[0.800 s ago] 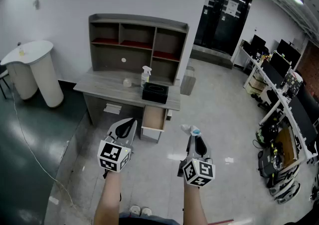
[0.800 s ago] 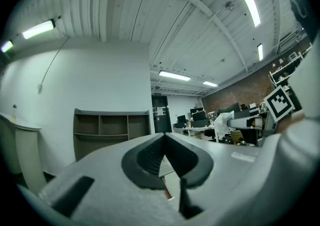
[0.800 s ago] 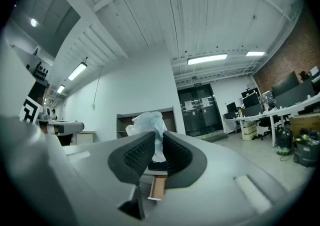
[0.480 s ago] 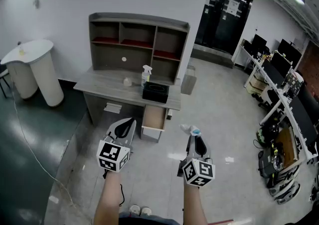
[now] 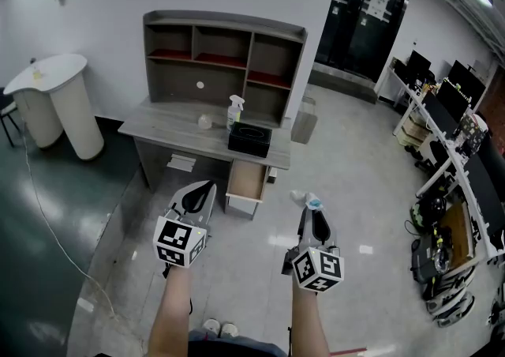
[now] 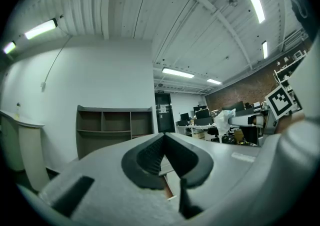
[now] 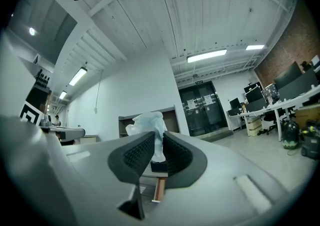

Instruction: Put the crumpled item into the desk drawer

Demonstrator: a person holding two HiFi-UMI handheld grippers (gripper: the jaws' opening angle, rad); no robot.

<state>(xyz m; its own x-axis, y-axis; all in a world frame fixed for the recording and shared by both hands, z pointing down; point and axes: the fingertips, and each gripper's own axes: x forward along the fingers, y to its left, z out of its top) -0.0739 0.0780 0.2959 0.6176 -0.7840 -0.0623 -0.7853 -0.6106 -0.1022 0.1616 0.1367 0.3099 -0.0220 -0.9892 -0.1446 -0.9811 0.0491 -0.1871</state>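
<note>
Before the grey desk (image 5: 170, 133), right tongs (image 7: 157, 142) pinch the crumpled item (image 7: 147, 122), left tongs (image 6: 163, 138) pressed together

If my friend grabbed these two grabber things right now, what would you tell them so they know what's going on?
Right hand-held gripper: shut on the crumpled wad, held up in the air, well short of the desk.
Left hand-held gripper: shut, nothing in it.
The desk is ahead across the floor; its drawer is already pulled open.
Done: wad picked up, drawer open.
Left: walk to the desk, then let the wad go inside the drawer.
</note>
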